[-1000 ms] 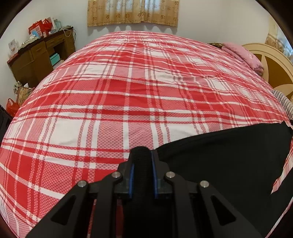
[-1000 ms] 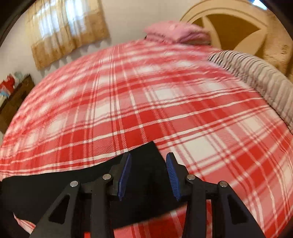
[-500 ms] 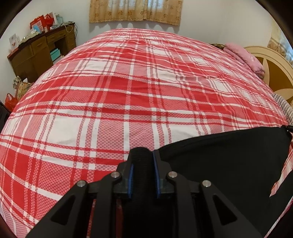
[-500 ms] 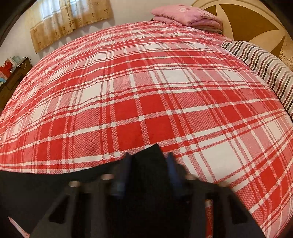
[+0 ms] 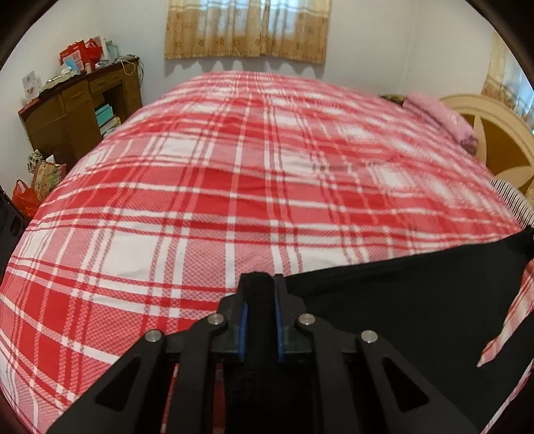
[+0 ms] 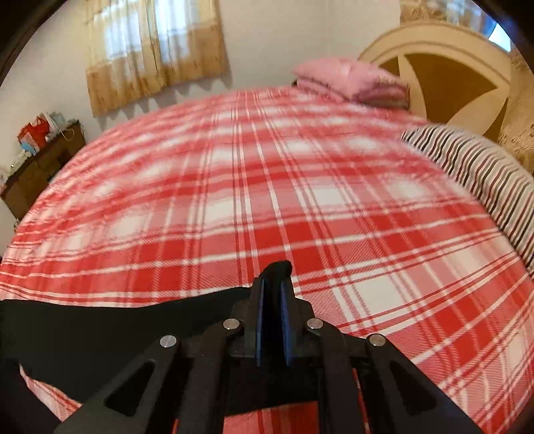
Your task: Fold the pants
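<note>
Now a bunched edge of the black pants point(image 5: 417, 300) is pinched in the left gripper point(image 5: 260, 300), while the right gripper point(image 6: 273, 300), its jaws just closed, is clamped on another edge. Between them the pants are stretched over the plaid bedspread point(image 5: 233, 187); no finished fold is seen yet.

A red-and-white plaid bedspread point(image 5: 233, 187) covers the bed. A folded pink blanket point(image 6: 350, 80) lies at the far end, against an arched cream-and-brown headboard point(image 6: 444, 63). A black-and-white striped pillow point(image 6: 480, 180) sits near the headboard. Tan curtains point(image 5: 247, 30) hang on the far wall. A brown wooden desk point(image 5: 76, 110) carrying red bags stands beside the bed.
</note>
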{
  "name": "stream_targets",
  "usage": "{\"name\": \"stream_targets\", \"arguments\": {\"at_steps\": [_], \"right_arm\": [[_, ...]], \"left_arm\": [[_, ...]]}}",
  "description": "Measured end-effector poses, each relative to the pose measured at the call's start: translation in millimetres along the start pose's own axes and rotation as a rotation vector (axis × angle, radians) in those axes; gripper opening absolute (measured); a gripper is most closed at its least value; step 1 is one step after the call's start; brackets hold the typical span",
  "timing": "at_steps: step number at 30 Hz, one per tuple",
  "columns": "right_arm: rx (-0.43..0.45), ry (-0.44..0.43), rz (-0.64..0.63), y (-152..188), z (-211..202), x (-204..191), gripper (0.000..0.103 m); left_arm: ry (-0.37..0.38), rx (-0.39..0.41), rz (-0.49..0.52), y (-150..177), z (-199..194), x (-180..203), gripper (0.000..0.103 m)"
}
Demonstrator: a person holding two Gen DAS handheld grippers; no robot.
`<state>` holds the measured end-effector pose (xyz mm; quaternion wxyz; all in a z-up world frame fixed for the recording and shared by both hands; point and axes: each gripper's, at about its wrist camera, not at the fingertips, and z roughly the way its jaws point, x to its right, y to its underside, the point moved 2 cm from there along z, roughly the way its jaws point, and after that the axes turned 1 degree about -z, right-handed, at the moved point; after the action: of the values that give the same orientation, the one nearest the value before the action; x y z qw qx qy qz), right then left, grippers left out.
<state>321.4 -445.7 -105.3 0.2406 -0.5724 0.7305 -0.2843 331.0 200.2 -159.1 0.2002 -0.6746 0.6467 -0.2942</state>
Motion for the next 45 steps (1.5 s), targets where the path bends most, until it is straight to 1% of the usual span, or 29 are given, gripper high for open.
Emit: {"name": "stream_targets", "arguments": {"at_steps": [5, 9, 13, 18, 22, 29, 34, 37, 41, 43, 44, 45], "right_arm": [[0.078, -0.043, 0.018, 7.1, -44.8, 6.7, 0.009], [0.129, -0.072, 0.031, 24.7, -75.3, 14.0, 0.009], [0.184, -0.113, 0.052, 49.5, -102.9, 24.6, 0.009], [0.213, -0.143, 0.092, 78.1, -123.0, 43.1, 0.009], [0.225, -0.153, 0.133, 102.5, -136.3, 59.0, 0.009], [0.205, -0.151, 0.161, 138.2, -150.1, 76.6, 0.009], [0.181, -0.141, 0.168, 162.4, -158.8, 82.3, 0.009], [0.171, -0.137, 0.179, 174.5, -163.4, 86.8, 0.008], [0.164, -0.130, 0.190, 188.5, -170.3, 90.6, 0.008], [0.145, -0.107, 0.189, 194.9, -169.3, 91.9, 0.008], [0.130, -0.090, 0.189, 197.8, -167.7, 92.4, 0.006], [0.105, -0.047, 0.189, 200.8, -163.9, 95.5, 0.000]], "left_arm": [[0.057, 0.067, -0.031, -1.1, -25.1, -3.4, 0.013], [0.097, 0.113, -0.045, -0.1, -42.0, -4.8, 0.013], [0.137, 0.161, -0.049, 5.4, -58.3, -5.1, 0.013], [0.200, 0.234, -0.038, 20.3, -84.9, -8.7, 0.013], [0.252, 0.259, -0.048, 39.2, -102.0, -14.7, 0.013], [0.305, 0.254, -0.035, 81.8, -114.7, -22.4, 0.013], [0.318, 0.234, -0.003, 112.1, -117.9, -21.9, 0.013], [0.308, 0.223, 0.018, 125.9, -119.2, -19.3, 0.013], [0.304, 0.235, 0.026, 140.1, -125.1, -21.8, 0.013], [0.289, 0.239, 0.050, 145.0, -126.2, -20.0, 0.013], [0.279, 0.240, 0.066, 147.6, -126.4, -18.3, 0.013], [0.259, 0.239, 0.091, 151.1, -125.8, -16.2, 0.013]]}}
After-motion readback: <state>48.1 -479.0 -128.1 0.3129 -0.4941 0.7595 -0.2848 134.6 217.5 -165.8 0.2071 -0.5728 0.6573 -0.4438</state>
